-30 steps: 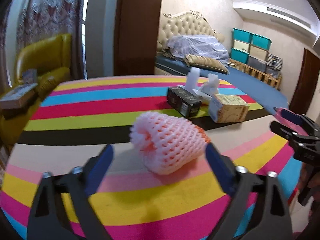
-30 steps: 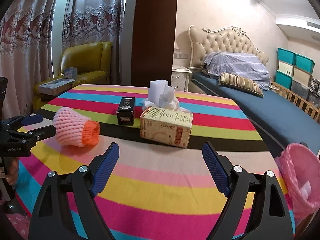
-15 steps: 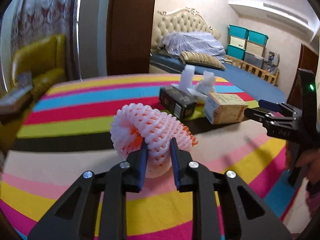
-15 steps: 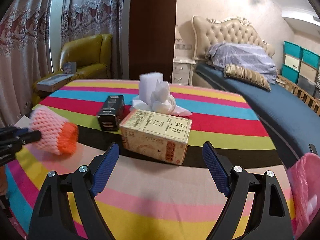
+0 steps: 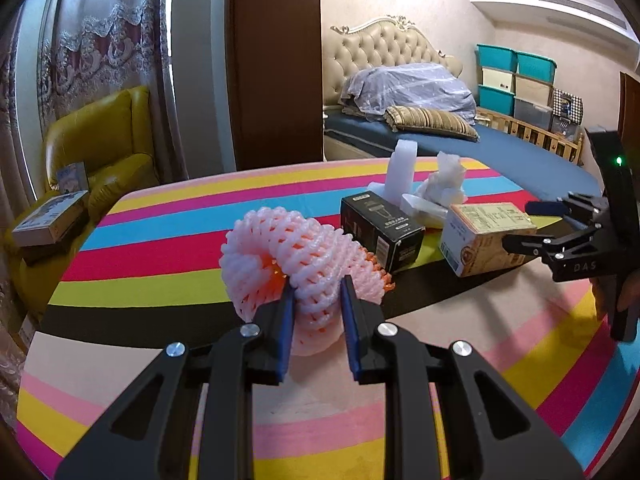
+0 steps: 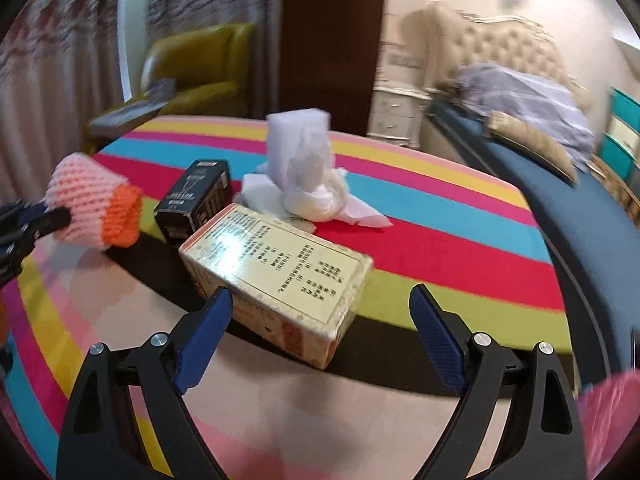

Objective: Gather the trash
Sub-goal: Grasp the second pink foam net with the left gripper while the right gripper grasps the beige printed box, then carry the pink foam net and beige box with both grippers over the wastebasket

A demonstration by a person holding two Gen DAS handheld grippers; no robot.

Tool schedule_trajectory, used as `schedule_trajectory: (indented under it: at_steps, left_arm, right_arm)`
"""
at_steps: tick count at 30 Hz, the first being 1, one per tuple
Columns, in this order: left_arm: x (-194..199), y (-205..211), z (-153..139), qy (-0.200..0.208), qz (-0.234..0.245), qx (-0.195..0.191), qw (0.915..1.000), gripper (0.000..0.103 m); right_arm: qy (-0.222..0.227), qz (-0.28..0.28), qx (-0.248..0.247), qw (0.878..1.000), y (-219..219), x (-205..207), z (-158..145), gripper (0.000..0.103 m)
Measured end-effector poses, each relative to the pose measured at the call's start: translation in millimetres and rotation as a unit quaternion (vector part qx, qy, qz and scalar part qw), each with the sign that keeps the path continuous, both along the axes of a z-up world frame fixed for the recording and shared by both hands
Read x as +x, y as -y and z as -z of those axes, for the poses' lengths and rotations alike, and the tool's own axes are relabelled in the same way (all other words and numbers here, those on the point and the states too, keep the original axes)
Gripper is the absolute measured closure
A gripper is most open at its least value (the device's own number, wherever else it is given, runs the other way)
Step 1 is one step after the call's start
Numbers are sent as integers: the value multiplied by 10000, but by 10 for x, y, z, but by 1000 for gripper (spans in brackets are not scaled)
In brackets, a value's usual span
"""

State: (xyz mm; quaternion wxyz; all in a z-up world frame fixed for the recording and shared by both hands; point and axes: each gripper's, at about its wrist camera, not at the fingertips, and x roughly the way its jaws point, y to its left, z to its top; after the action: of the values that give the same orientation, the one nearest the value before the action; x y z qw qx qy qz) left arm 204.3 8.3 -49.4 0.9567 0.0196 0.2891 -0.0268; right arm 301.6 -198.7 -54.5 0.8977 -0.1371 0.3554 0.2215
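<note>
On the striped table point(image 5: 160, 240) we find the foam net point(image 5: 296, 264) nearest the left wrist camera, at six o'clock of the group. The dark box point(image 5: 380, 228) lies at its two o'clock, just beside it. The printed carton point(image 5: 484, 236) sits at three o'clock of that box. Behind both, at twelve o'clock, rests the crumpled tissue pile point(image 5: 436, 188). Beyond the table stands the bed point(image 5: 440, 136).

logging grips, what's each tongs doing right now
Left tongs: shut on the foam net.
Right tongs: opening, nothing gripped, beige box ahead.
</note>
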Motion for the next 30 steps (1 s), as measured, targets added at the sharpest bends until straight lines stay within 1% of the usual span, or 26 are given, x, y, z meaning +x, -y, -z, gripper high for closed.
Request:
schedule_trajectory:
  at_steps: [5,9,11,14,17,20,23,24,25,26,30]
  left_arm:
    - [63,42,51,-171,-146,48,9997,81]
    - [78,103,56,-217,-177,195,9994,81]
    - [64,118,54,-200,-186,234,9994,81]
    - [74,99,41,-197,-178,195,9995,81]
    - [48,85,37,-194,-131,127,9996,81]
    - [9,60,29,-182,-89,47,9998,81]
    - [-4,34,40,-263,-51,-39,9996,81]
    - [-16,32,47,-280,-59,-44,9996,81]
    - [-34,22,49,-287,-59,-49,9996,81]
    - [-72,17,49,-274,-45,-51,9996,81]
    - [-286,-11,45,-153,-49,-34,9999,81]
  right_arm:
    - [-147,-616,95,9979,-35,206,43,19]
    - [-216,-906,230,9954,-140,208,54,19]
    - [-185,-978,210,9948,-185,128,43,25]
    - [-201,-956,241,9949,-222,-70,17,40]
    - [-301,-996,364,9939,-270,-307,-18,43]
    - [-208,-886,207,9956,-411,-459,4,42]
    - [-40,-569,-177,9982,-623,-456,62,41]
    - [-14,-479,-285,9984,-669,-446,71,42]
    - [28,-369,-403,9985,-719,-449,73,49]
    - [86,-270,-463,9985,-763,-487,67,51]
    - [296,-41,-304,9991,-846,-764,8,52]
